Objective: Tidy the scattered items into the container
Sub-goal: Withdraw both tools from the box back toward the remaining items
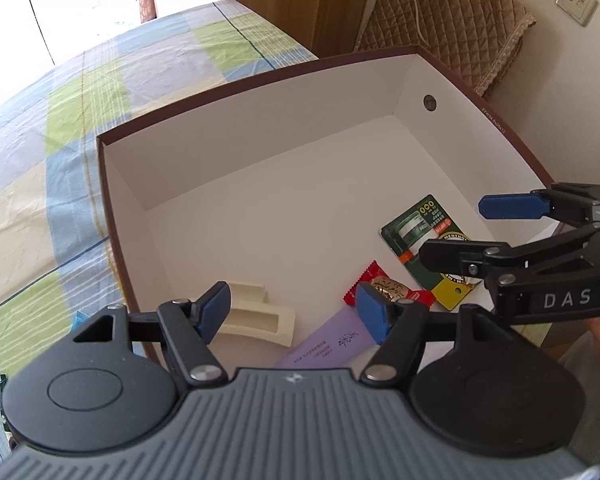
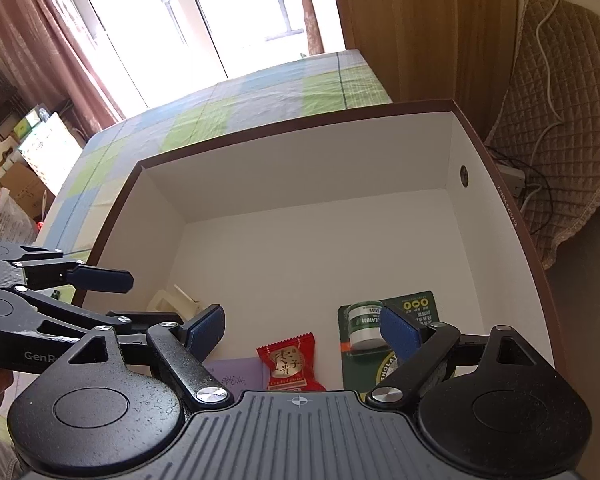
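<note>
A large, open cardboard box with smooth white inner walls and a dark brown outer rim sits on a bed covered by a checked sheet of green, blue and grey squares. Four items lie on the box floor, all near its closest wall. One is a cream plastic hair claw, chunky and angular, at the left. One is a flat lilac paper sachet printed with dark characters. One is a glossy red candy wrapper with crimped, zigzag ends, lying partly over the sachet. One is a green blister card holding a small round tin under clear plastic, at the right.

The left gripper hovers above the hair claw and sachet, its two blue ribbed pads spread wide with nothing between them. The right gripper hangs over the candy and card, its pads likewise parted and empty. A quilted tan cushion leans against the wall beyond the box.
</note>
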Tool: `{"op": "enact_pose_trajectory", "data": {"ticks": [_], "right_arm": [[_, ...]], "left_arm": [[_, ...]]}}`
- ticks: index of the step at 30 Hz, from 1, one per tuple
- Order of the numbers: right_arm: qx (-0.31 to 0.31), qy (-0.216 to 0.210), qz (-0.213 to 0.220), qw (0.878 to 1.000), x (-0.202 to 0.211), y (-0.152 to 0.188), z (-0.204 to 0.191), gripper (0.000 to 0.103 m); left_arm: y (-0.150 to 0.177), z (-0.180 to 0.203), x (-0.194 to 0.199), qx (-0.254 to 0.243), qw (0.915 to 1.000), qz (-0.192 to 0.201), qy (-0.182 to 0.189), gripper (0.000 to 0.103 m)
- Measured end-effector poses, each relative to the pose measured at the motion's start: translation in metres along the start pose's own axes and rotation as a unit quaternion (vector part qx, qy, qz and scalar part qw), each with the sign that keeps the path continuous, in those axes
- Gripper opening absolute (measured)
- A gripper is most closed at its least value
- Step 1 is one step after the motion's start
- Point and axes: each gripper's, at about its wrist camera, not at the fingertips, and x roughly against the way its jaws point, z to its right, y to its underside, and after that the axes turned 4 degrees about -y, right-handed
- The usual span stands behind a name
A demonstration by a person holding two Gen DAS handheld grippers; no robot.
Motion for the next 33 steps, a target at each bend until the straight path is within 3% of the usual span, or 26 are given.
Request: {"op": "enact_pose_trajectory", "data": {"ticks": [12,18,21,33], "right_arm": [[0.024,0.055,0.004,0.998,0.019,0.011,-0.027,0.090],[0.033,0.092,0.015,0.995,0.034,0.017,-0.043,0.090],[0.028,0.091,0.020,0.995,0.043,0.021,-0.051,0.090],[0.040,0.076,0.020,0.996,0.062,0.047,-0.088,0.090]], "left_arm": [[0.020,-0.009,0.042,0.030,0.9988,0.038,-0.010,0.069],[0.033,-0.015,0.069,0.047,0.9969,0.054,-0.032,0.072],[0.042,-0.019,0.082,0.059,0.9957,0.058,-0.042,0.077],[0.092,-0.030,0.113,0.105,0.9900,0.049,-0.080,0.078]]}}
